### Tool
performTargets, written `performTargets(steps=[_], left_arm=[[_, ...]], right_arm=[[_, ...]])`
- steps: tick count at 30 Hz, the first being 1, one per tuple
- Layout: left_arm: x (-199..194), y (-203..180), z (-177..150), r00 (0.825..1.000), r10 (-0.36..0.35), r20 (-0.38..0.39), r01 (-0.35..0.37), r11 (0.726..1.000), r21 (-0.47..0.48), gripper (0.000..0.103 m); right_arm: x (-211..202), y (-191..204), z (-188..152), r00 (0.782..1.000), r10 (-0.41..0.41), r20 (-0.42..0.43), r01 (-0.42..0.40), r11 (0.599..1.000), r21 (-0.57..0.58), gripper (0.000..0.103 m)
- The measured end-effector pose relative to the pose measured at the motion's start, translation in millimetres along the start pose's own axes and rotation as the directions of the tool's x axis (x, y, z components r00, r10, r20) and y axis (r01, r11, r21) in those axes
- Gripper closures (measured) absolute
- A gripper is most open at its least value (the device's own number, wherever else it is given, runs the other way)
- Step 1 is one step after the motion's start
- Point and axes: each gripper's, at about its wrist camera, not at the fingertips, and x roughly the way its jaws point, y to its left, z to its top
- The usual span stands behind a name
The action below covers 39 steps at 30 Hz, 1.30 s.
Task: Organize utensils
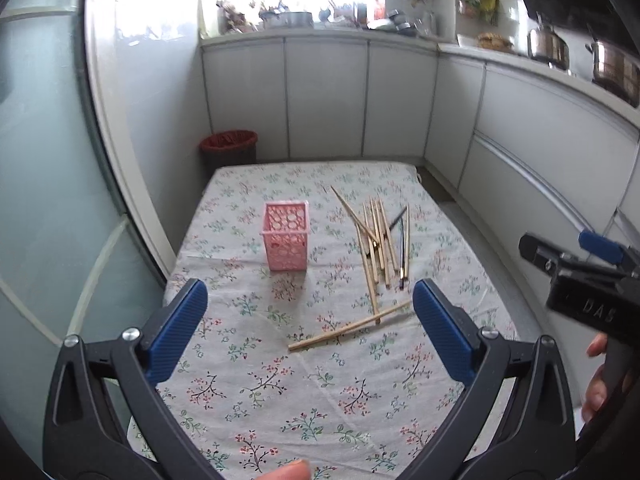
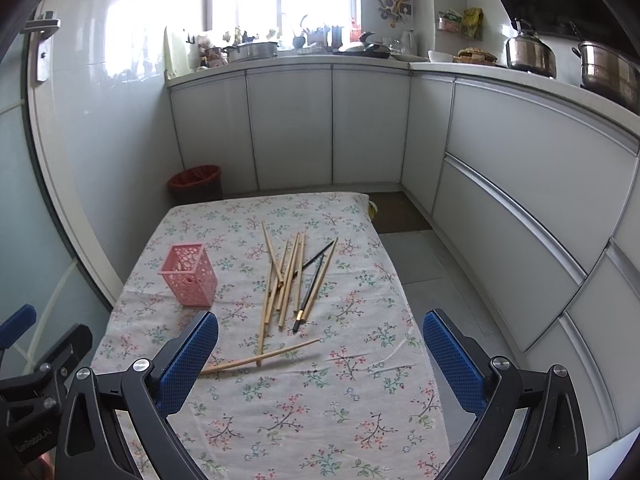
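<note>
Pink holder (image 1: 286,236) upright, nothing visible inside; chopsticks (image 1: 378,240) beside it; both grippers (image 1: 310,330) (image 2: 320,360) spread wide, empty

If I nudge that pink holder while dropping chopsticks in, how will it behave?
The pink holder looks like thin perforated plastic, empty and taller than its base, so it is probably light and apt to slide or tip on the floral cloth. The chopsticks are long, so leaning ones may lever it over. Both the left gripper and the right gripper are open; one might steady it.

Both the left tongs (image 1: 310,328) and right tongs (image 2: 320,360) hover with jaws spread wide, gripping nothing.
</note>
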Motion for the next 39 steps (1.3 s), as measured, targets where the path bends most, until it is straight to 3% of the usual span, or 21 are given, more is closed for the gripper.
performTargets(steps=[4,6,10,13,18,24,27,30,32,34,39], left_arm=[[38.6,0.2,-3.4,0.989,-0.065,-0.136,0.066,0.998,0.003,0.001],[67.7,-2.2,-4.5,0.968,-0.122,-0.218,0.126,0.992,0.004,0.001],[113.8,-15.4,-11.7,0.934,-0.159,-0.32,0.178,0.983,0.032,0.003],[143.0,-30.4,-17.8,0.893,-0.227,-0.389,0.263,0.964,0.042,0.008],[186.0,-56.9,-27.3,0.843,-0.243,-0.48,0.338,0.933,0.122,0.039],[212.3,-93.4,-25.5,0.791,-0.321,-0.52,0.475,0.858,0.194,0.048],[226.4,-115.8,-31.3,0.79,-0.302,-0.534,0.492,0.831,0.258,0.051],[238.1,-129.0,-37.8,0.788,-0.275,-0.551,0.485,0.829,0.279,0.056],[245.3,-131.8,-40.5,0.79,-0.261,-0.555,0.474,0.834,0.281,0.062],[252.4,-132.3,-42.3,0.792,-0.243,-0.56,0.454,0.848,0.275,0.077],[252.6,-120.2,-33.7,0.81,-0.248,-0.531,0.418,0.879,0.227,0.096]], right_arm=[[22.1,-12.1,-0.6,0.998,0.001,-0.058,0.001,1.0,0.031,0.0],[37.6,-17.5,-2.1,0.996,0.003,-0.093,0.001,0.999,0.045,0.0],[77.7,-31.6,-8.8,0.976,0.048,-0.212,-0.028,0.995,0.095,0.0],[104.1,-41.8,-15.0,0.955,0.075,-0.286,-0.041,0.991,0.125,0.0],[141.3,-61.6,-22.6,0.929,0.077,-0.361,-0.008,0.982,0.189,0.0],[171.7,-78.9,-28.2,0.901,0.087,-0.426,0.012,0.974,0.224,0.0],[176.4,-85.5,-28.7,0.898,0.081,-0.433,0.018,0.975,0.222,0.0],[178.7,-91.7,-29.8,0.896,0.079,-0.437,0.025,0.974,0.227,0.0],[181.5,-95.0,-32.0,0.892,0.08,-0.445,0.028,0.973,0.231,0.0],[184.0,-96.9,-34.3,0.886,0.089,-0.455,0.022,0.972,0.233,0.0],[185.3,-104.7,-35.9,0.883,0.096,-0.459,0.025,0.968,0.249,0.0]])
